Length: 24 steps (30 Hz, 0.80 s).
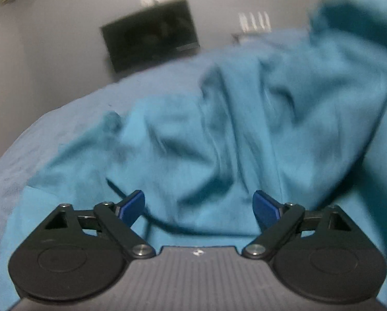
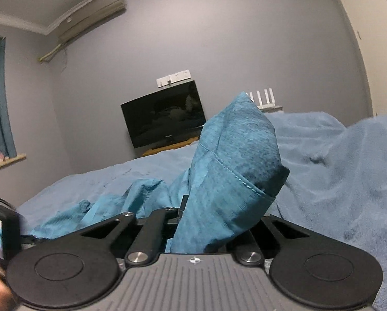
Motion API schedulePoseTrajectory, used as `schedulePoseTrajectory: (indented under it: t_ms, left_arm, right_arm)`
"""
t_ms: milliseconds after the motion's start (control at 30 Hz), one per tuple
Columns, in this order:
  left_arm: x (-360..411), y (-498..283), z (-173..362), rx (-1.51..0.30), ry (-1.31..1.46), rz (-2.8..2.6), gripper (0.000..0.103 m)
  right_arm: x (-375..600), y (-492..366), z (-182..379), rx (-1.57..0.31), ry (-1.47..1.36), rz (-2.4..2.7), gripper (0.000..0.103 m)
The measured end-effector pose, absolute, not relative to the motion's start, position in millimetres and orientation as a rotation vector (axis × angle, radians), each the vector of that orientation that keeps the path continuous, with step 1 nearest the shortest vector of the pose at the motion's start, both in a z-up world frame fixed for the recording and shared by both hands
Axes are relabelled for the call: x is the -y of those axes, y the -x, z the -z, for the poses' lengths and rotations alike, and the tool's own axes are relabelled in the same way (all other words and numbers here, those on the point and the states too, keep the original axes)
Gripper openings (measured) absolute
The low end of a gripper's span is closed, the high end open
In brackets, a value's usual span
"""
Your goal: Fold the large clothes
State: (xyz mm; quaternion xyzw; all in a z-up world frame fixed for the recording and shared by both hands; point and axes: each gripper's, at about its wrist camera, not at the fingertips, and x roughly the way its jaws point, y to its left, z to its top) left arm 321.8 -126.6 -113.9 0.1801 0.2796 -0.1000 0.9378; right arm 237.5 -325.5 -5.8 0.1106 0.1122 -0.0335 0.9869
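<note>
Both grippers share one build: black linkage arms, round black discs, silver pivot screws, a ribbed grey base with a white crosshair mark. The left gripper [image 1: 198, 206] has blue fingers [image 1: 132, 204].

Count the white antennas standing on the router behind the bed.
4, upright in a row on the router, right of the TV, beyond the bed. The held garment partly hides the leftmost.

Bed [image 2: 146, 173] w/ blue blanket (teal garment [image 1: 193, 140] atop).

Open left claw [image 1: 198, 208] above rumpled teal garment [image 1: 219, 134].
</note>
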Motion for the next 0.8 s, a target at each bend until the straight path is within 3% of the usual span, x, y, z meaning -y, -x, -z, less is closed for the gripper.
schedulePoseTrajectory:
  t_ms: [100,267,500,800]
  left_arm:
    - [133,-316,121,-0.551,-0.426,0.227,0.088]
    - [80,-329,75,-0.612,-0.233,0.29,0.088]
    - [-65,-316,5,-0.541,0.252,0.232,0.088]
    - [-162,-291,4,-0.484,0.734,0.374,0.089]
  right_arm:
    - [311,-214,6,-0.224,-0.185,0.052,0.009]
    - [288,-218,-8,-0.231,-0.098,0.051,0.009]
    - [205,-228,-31,-0.231,0.155,-0.026,0.009]
    - [66,-237,-9,-0.198,0.492,-0.261,0.009]
